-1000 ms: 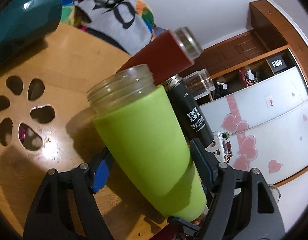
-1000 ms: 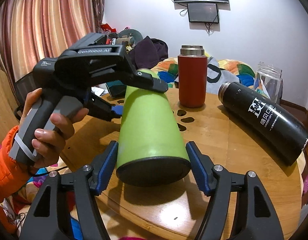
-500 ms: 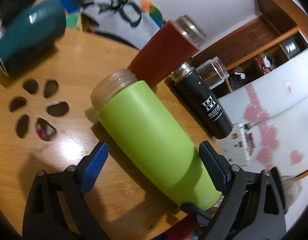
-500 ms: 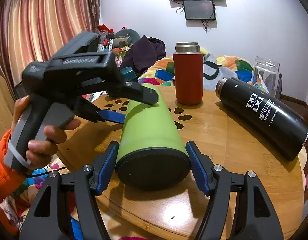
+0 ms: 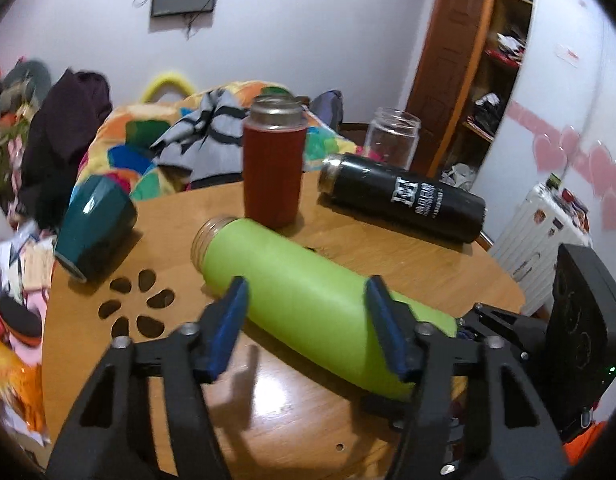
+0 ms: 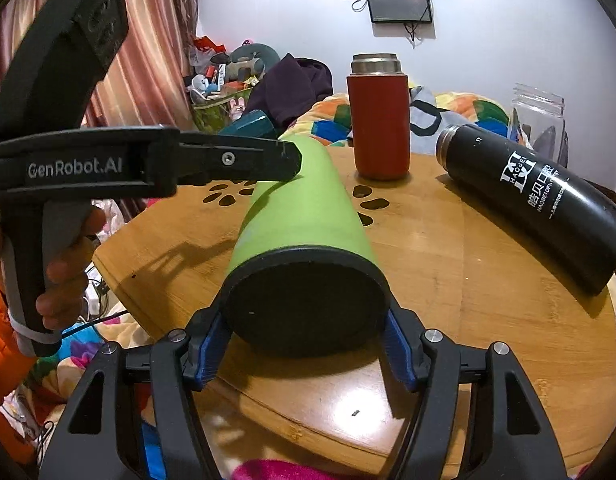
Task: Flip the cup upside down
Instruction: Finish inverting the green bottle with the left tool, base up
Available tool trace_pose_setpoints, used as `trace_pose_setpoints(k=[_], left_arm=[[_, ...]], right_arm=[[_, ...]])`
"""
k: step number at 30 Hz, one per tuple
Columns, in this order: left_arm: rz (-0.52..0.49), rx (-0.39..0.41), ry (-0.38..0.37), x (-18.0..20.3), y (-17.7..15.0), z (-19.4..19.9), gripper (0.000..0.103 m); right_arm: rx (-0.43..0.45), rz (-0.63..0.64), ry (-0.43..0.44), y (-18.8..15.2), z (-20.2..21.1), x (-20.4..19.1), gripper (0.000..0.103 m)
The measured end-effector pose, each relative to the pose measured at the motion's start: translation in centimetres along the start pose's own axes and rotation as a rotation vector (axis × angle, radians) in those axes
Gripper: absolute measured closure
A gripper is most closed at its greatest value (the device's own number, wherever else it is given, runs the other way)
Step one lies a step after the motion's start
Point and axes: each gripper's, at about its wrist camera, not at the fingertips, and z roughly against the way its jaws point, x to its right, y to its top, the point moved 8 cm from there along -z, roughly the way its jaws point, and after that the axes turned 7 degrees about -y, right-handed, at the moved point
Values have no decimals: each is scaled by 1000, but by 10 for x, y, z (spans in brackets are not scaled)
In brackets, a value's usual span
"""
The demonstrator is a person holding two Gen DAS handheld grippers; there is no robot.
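Note:
The green cup lies on its side on the round wooden table, its open threaded mouth toward the far left. In the right wrist view its black base faces the camera. My right gripper is shut on the cup's base end, a blue pad on each side. My left gripper is open, its blue pads straddling the cup's middle without visibly touching it. It also shows in the right wrist view, held above the cup.
A red flask stands upright behind the cup. A black flask lies on its side at the right. A clear glass jar stands behind it. A teal cup lies at the table's left edge. Cut-out holes mark the tabletop.
The green cup has gone from tilted upright to lying flat on the table. My left gripper let go of it, opened and swung round above it. My right gripper closed on its base.

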Motion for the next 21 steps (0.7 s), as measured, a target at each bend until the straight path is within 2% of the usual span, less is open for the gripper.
trace_pose_setpoints(k=[4, 8, 14, 21], left_arm=[[-19, 20, -24, 8, 5, 3, 64], [-30, 49, -37, 13, 12, 15, 70], [-56, 97, -64, 22, 20, 35, 76], [-71, 155, -99, 30, 39, 54, 77]], right_arm=[[40, 14, -36, 3, 13, -1, 40], [97, 10, -37, 11, 31, 0, 40], [196, 15, -50, 33, 63, -3, 41], [272, 39, -72, 64, 83, -2, 41]])
